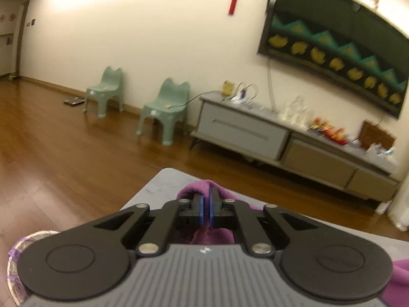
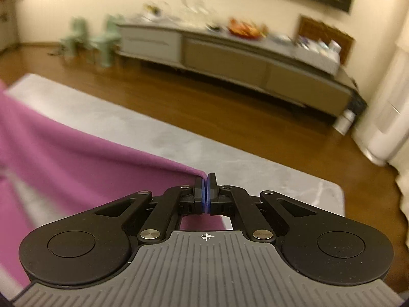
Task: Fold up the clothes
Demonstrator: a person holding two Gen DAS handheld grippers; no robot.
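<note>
A purple garment [image 2: 64, 158] hangs stretched above a grey table [image 2: 179, 138]. My right gripper [image 2: 206, 179] is shut on its corner, and the cloth runs taut from the fingertips off to the left. In the left wrist view my left gripper [image 1: 206, 192] is shut on another bunched part of the purple garment [image 1: 190, 188], which wraps over the fingertips and sags beneath them. More of the cloth shows at the lower right edge. The grey table [image 1: 158, 186] lies just under and ahead of the left gripper.
Beyond the table is wooden floor [image 1: 64, 153]. A long grey cabinet [image 1: 268, 138] with cluttered top stands along the wall, under a dark wall hanging [image 1: 332, 51]. Two green child chairs [image 1: 163, 110] stand left of it. A white appliance [image 2: 383, 117] stands at the right.
</note>
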